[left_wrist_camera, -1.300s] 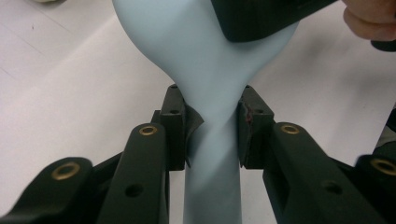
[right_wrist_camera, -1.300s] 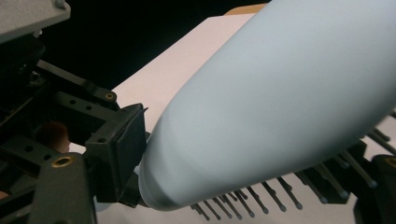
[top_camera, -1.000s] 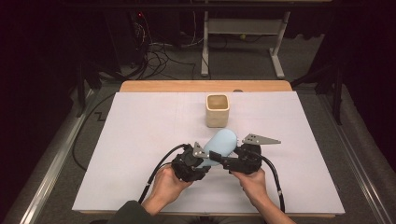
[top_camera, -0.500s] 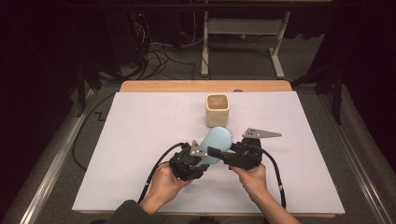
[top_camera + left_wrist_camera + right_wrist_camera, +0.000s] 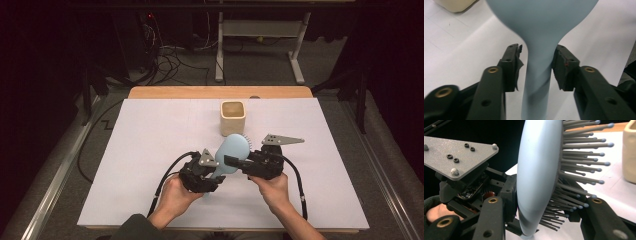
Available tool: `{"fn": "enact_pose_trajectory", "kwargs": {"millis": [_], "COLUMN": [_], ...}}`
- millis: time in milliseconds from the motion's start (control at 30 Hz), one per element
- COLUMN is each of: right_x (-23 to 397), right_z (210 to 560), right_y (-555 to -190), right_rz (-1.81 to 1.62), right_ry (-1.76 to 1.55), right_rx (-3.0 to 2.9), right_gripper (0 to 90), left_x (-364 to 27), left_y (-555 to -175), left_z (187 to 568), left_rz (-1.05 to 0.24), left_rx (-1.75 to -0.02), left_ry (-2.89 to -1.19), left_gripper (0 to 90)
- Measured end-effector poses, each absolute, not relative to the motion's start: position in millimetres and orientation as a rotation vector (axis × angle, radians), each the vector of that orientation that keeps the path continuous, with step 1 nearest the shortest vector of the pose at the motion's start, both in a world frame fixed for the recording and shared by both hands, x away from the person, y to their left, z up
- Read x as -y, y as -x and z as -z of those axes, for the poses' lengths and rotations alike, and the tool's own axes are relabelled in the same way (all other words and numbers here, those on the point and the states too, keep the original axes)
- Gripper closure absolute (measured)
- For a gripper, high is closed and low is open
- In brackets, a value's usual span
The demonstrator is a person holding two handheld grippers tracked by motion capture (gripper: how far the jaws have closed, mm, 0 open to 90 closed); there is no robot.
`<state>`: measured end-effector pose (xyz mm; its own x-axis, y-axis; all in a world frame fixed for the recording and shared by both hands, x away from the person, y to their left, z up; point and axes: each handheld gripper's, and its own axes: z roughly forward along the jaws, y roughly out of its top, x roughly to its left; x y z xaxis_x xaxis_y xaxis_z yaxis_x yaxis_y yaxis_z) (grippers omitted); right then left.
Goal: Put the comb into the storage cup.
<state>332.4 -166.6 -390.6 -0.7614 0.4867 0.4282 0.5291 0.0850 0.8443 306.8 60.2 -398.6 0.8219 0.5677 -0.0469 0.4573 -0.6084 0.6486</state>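
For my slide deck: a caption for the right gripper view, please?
Right gripper clamps the blue hairbrush head, bristles facing the cream cup.

One hairbrush [image 5: 233,151] — one cup [image 5: 233,118]

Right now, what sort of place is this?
Probably a lab or recording workshop, not a home: a table covered in white paper, loose cables on the carpeted floor behind it, and a bare metal desk frame against dark surroundings.

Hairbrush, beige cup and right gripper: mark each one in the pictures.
hairbrush [image 5: 234,148]: high view, on the smooth back of its pale blue head.
beige cup [image 5: 233,124]: high view, on its front wall.
right gripper [image 5: 541,207]: right gripper view, midway between its fingertips, which clamp the brush head.
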Motion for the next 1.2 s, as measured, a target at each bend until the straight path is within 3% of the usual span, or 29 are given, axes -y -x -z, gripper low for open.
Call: {"fn": "enact_pose_trajectory", "kwargs": {"millis": [167, 433, 1200], "right_x": [172, 178, 194], "right_z": [388, 384, 375], "right_y": [-333, -333, -336], "right_rz": [1.809, 1.806, 1.769], "right_ry": [1.083, 1.088, 1.124], "right_rx": [2.313, 2.330, 2.404], "right_gripper": [54.8, 54.7, 54.7], "left_x": [-63, -74, -132], "left_y": [-307, -308, -304], "left_z": [401, 401, 404], "left_rz": [-0.207, -0.195, -0.301], "left_rx": [-0.757, -0.778, -0.882], "left_ry": [-2.311, -2.229, -2.073], "left_gripper": [48.2, 42.6, 37.7]}}
